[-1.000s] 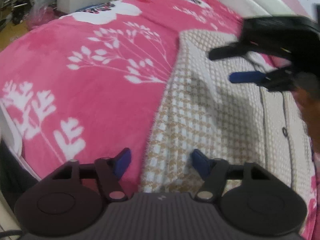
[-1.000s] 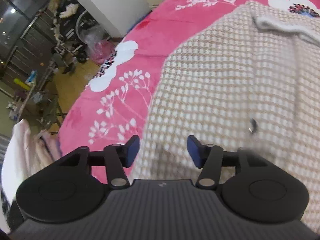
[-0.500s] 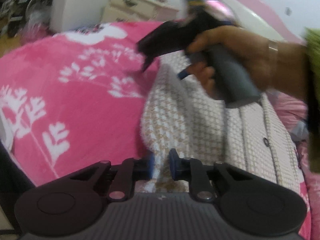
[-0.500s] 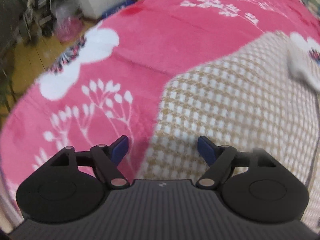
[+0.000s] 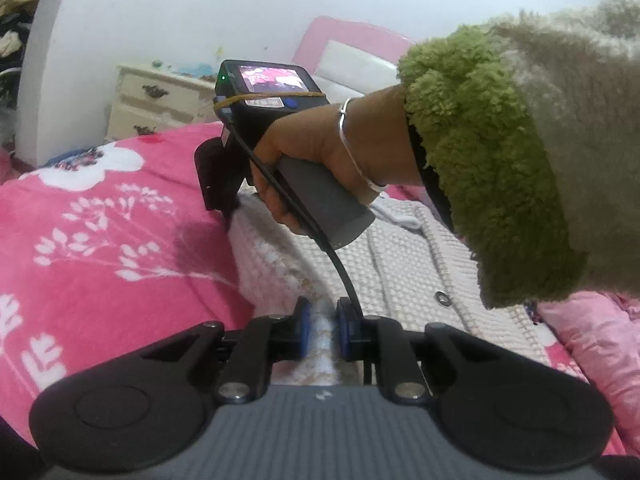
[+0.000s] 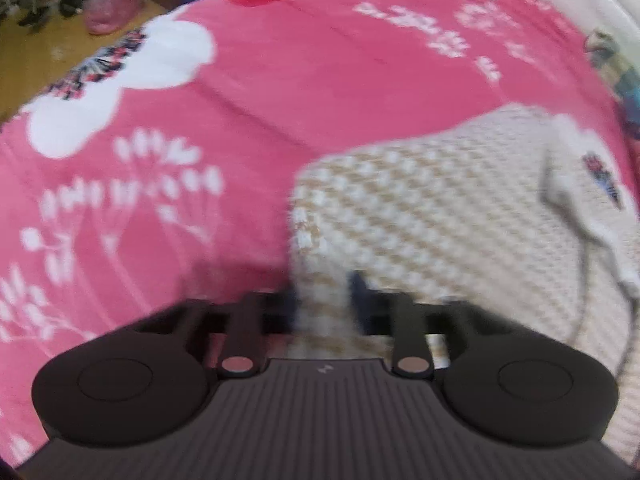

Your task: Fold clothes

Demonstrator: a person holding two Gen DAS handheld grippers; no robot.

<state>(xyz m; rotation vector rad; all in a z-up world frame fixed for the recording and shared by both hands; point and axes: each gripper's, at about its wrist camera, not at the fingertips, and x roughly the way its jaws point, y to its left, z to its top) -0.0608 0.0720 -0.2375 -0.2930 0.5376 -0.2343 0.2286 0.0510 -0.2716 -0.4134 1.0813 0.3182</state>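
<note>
A pink floral blanket [image 5: 100,272] covers the bed, and a beige-and-white checked knit cardigan [image 5: 404,268] lies spread on it. The left gripper [image 5: 322,330] is clamped on the cardigan's near edge. The right gripper [image 6: 324,304], gripped by a hand [image 5: 316,152] in a green fleece sleeve [image 5: 480,168], is closing on the garment's far corner, fabric between its jaws.

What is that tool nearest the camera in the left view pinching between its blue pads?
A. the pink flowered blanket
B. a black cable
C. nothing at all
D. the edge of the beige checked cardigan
D: in the left wrist view the left tool has its blue pads pressed on a raised fold of the cardigan, beside the blanket.
</note>
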